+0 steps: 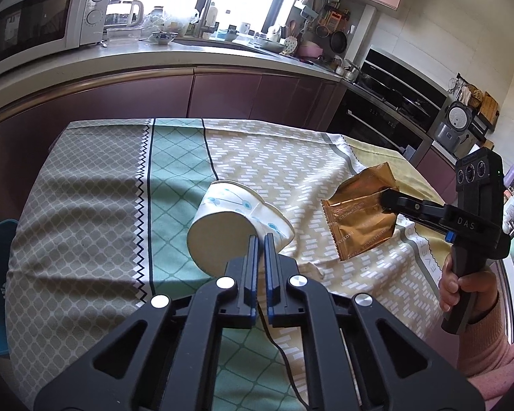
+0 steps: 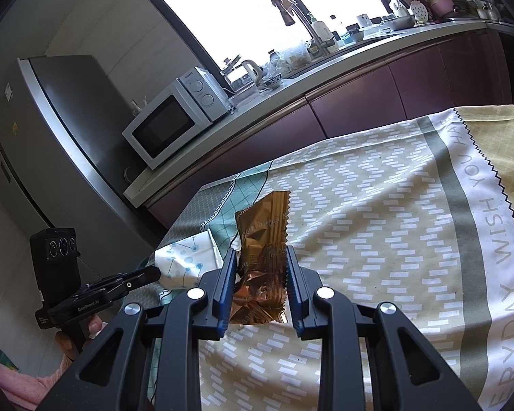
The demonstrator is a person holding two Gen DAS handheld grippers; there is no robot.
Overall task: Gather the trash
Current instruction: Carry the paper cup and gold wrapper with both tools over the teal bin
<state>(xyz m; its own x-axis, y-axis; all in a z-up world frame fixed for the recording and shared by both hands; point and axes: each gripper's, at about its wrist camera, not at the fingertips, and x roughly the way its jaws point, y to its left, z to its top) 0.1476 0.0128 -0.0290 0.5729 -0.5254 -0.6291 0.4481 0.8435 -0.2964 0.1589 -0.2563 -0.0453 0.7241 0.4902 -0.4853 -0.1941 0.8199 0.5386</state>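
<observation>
Squarely between right gripper [image 2: 261, 253] jaws, gold wrapper [image 2: 262, 239].

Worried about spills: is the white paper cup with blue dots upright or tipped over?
Tipped over. The white paper cup with blue dots lies on its side on the patterned tablecloth, flat base facing the left camera.

Left gripper [image 1: 261, 239]: jaws nearly together, only a thin slit between the blue-edged fingers [image 1: 253, 257], pointing down and forward. Right gripper [image 2: 261, 257]: jaws part-way closed, pads pressing both sides of the gold wrapper [image 2: 262, 239], held off the surface. Right hand [image 1: 462, 286] wraps the pistol handle, pink sleeve [image 1: 490, 339] at the wrist.
</observation>
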